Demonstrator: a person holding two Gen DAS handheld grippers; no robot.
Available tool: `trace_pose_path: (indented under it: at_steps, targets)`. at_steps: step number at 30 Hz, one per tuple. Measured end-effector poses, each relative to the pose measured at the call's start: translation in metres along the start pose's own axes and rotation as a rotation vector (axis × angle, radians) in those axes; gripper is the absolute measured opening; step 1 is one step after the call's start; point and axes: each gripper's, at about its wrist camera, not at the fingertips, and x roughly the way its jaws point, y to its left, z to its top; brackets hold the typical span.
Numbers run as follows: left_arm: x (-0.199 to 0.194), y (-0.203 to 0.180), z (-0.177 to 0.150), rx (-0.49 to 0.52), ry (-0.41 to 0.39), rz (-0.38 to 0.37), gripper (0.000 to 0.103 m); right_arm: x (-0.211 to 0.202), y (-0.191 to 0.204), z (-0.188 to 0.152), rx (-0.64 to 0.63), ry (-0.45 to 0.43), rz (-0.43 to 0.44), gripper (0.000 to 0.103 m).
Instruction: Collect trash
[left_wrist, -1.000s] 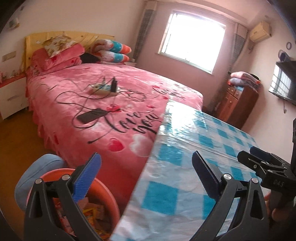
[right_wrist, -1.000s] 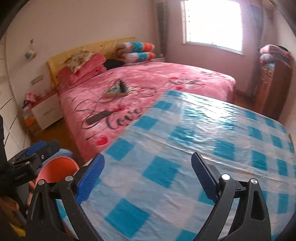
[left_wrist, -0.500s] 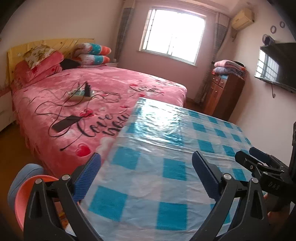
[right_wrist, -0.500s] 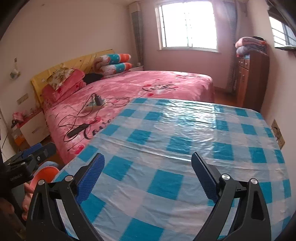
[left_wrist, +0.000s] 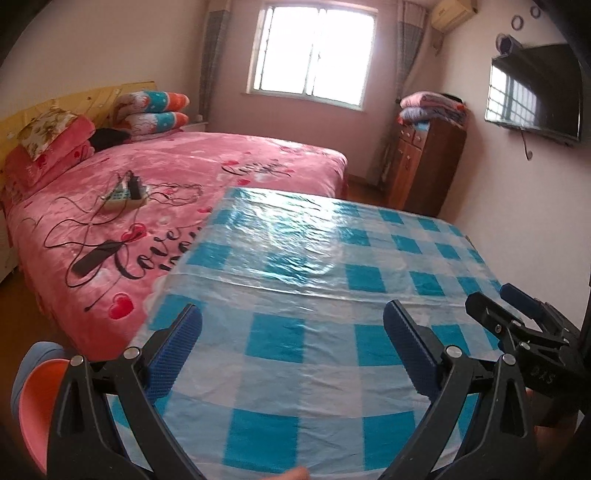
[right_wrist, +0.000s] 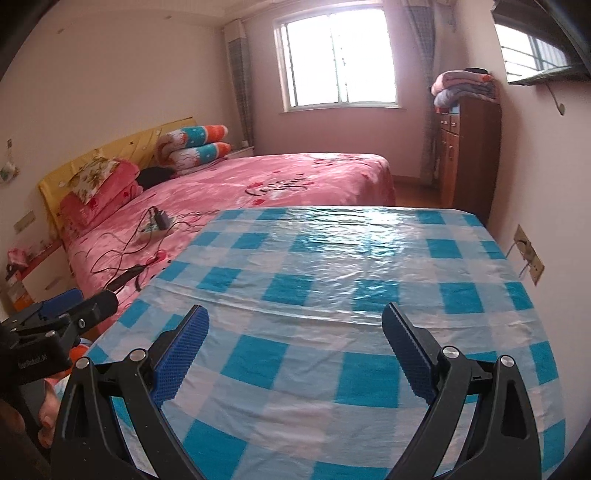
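Tools side by side above checked table (left_wrist: 295, 280): left tool (left_wrist: 291, 347) wide, empty; right tool (right_wrist: 295, 343) wide, empty.

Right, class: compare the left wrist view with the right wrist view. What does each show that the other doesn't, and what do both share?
Only the left wrist view shows the wall-mounted TV, the air conditioner and the orange bin. Only the right wrist view shows the wall socket and the bedside shelf. Both share the checked table, pink bed, window, wooden cabinet, and both open grippers: left gripper, right gripper.
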Motion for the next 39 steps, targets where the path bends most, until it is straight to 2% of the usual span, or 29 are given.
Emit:
trace_pose_path:
  at_steps: [6,13,25,39]
  targets:
    - [0.012,-0.024,0.0,0.036,0.018,-0.01,0.099,-0.001,-0.022,-0.003,0.031,-0.005,-0.025,0.094]
    - [0.019,-0.044,0.003,0.027,0.012,0.007,0.099,-0.003,-0.042,-0.007,0.05,-0.016,-0.053,0.094]
    - [0.03,-0.067,0.003,0.041,0.027,0.025,0.099,-0.005,-0.058,-0.01,0.04,-0.028,-0.091,0.094]
    - [0.043,-0.087,0.002,0.06,0.044,0.024,0.099,-0.004,-0.074,-0.012,0.067,-0.024,-0.09,0.094]
